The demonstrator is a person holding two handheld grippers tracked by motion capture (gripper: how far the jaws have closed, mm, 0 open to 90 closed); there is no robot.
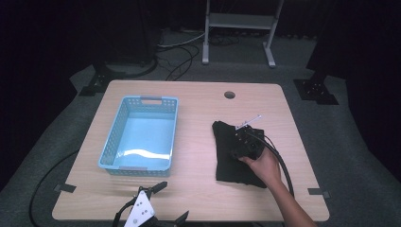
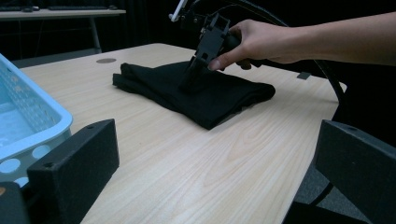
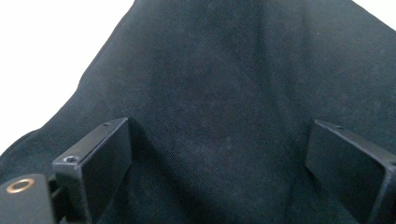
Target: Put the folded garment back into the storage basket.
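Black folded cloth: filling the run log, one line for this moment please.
right gripper: open, on black folded cloth | left gripper: open, idle | light blue plastic basket: empty

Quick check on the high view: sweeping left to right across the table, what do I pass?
Blue basket → left claw, at the table's near edge → round hole in the tabletop → folded black cloth → right claw, open and pressed down onto the cloth, with the hand behind it.

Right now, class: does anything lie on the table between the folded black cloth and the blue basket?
Nothing visible does. Bare wood separates the black cloth from the blue basket, which is empty. The right tongs stand open on the cloth; the left tongs hang open at the near edge.
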